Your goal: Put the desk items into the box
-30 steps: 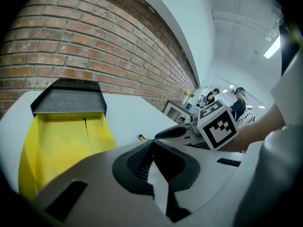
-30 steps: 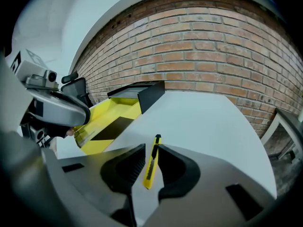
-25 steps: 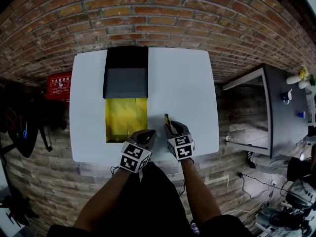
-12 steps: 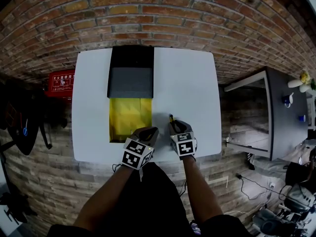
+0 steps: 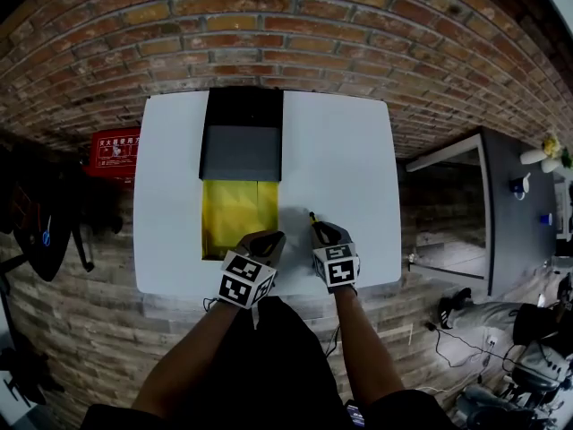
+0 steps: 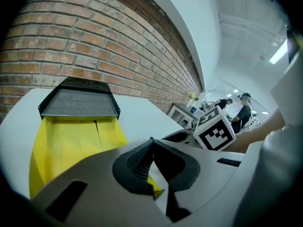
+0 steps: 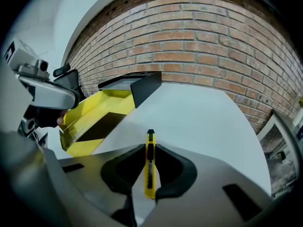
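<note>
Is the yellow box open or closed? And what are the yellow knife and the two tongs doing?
Yellow rectangular box: open, its grey-lined black lid flipped back, nothing seen inside.
Yellow plastic utility knife: on the white table, between the right tongs.
Right tongs: closing, pads against the knife's sides.
Left tongs: closed, by the box's near corner.

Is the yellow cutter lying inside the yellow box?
No, the cutter sits between the right gripper's closing jaws, outside the box.
</note>
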### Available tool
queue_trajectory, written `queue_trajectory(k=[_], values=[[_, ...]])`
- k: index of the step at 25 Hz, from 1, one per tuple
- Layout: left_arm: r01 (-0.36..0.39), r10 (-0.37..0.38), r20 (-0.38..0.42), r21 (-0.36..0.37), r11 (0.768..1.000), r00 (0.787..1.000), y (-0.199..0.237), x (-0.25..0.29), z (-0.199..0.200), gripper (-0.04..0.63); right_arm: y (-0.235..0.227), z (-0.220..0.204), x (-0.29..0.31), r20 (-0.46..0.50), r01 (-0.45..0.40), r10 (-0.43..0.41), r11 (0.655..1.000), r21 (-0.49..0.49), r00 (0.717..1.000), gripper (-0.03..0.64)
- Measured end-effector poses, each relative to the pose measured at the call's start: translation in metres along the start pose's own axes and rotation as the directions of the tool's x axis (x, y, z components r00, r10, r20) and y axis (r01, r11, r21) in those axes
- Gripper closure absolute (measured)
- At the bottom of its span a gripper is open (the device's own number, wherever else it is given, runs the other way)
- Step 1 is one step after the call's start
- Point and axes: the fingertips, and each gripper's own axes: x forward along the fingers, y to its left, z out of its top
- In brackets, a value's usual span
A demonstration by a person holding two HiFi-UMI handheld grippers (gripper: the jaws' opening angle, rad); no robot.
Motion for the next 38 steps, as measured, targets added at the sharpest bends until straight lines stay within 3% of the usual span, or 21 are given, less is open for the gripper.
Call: queue_trajectory(k=[9, 23, 29, 33, 38], values=[[-0.033, 0.034, 0.044, -0.013, 0.999, 0.998, 0.012, -0.015, 0.012, 0.581, 0.015, 0.042, -0.028, 0.119, -0.019, 0.021, 1.000, -0.012, 0.993, 0.541], [-0.151, 0.157, 0.102, -0.066, 0.986, 0.982, 0.058, -0.065, 0.015, 0.581, 0.081, 0.097, -0.034, 0.204, -0.167, 0.196, 0.974, -0.151, 0.959, 0.541], [-0.219, 0.231, 0.115, -0.111, 0.969, 0.966, 0.081, -0.088, 0.009, 0.581, 0.127, 0.113, -0.025, 0.185, -0.276, 0.327, 0.927, -0.255, 0.927, 0.541], [-0.257, 0.274, 0.120, -0.141, 0.956, 0.954, 0.096, -0.103, 0.003, 0.581, 0.156, 0.116, -0.017, 0.138, -0.347, 0.410, 0.876, -0.335, 0.902, 0.541], [-0.290, 0.313, 0.131, -0.165, 0.943, 0.941, 0.111, -0.118, -0.001, 0.581, 0.184, 0.113, -0.005, 0.050, -0.377, 0.451, 0.798, -0.470, 0.891, 0.541]])
